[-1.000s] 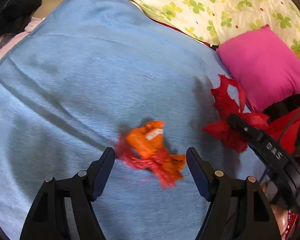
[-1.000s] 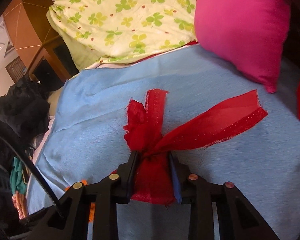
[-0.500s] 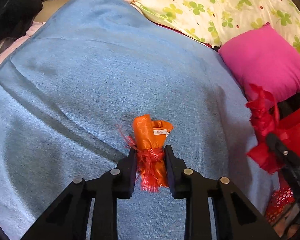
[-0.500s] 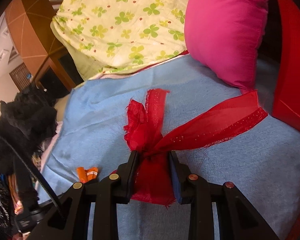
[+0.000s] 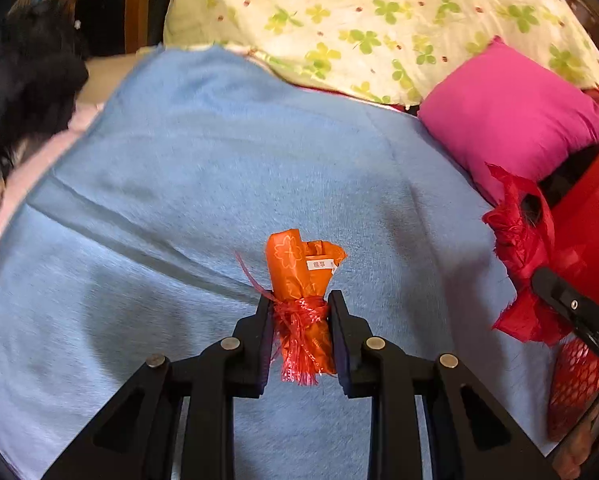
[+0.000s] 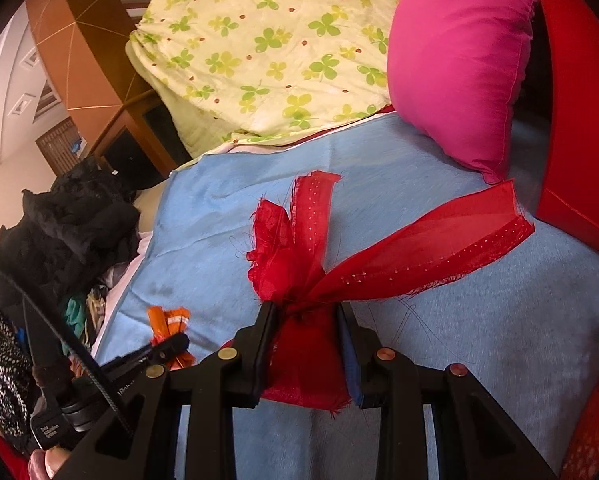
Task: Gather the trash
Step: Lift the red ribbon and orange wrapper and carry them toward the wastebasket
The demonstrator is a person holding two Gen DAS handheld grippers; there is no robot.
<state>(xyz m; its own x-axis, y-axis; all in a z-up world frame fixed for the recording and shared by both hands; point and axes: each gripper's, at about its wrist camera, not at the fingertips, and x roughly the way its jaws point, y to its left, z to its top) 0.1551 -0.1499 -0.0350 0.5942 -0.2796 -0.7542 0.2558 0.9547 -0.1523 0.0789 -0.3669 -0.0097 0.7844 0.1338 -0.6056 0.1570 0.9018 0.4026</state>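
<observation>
My left gripper [image 5: 299,312] is shut on an orange wrapper bundle [image 5: 299,280] tied with red string and holds it above the blue blanket [image 5: 179,168]. The bundle also shows in the right wrist view [image 6: 170,322], at the lower left. My right gripper [image 6: 306,316] is shut on a red fabric scrap [image 6: 311,240] with a long ribbon tail [image 6: 439,248], lifted over the blanket. That red scrap also shows in the left wrist view [image 5: 515,232], at the right.
A pink pillow [image 5: 515,120] and a clover-print quilt [image 5: 379,20] lie at the back. A red box [image 6: 575,120] stands at the right. Red mesh [image 5: 575,380] shows at the lower right. Black clothes [image 6: 71,216] are piled at the left.
My left gripper closed on the orange bundle and lifted it off the blanket. My right gripper, still holding the red scrap, moved right toward the red box.
</observation>
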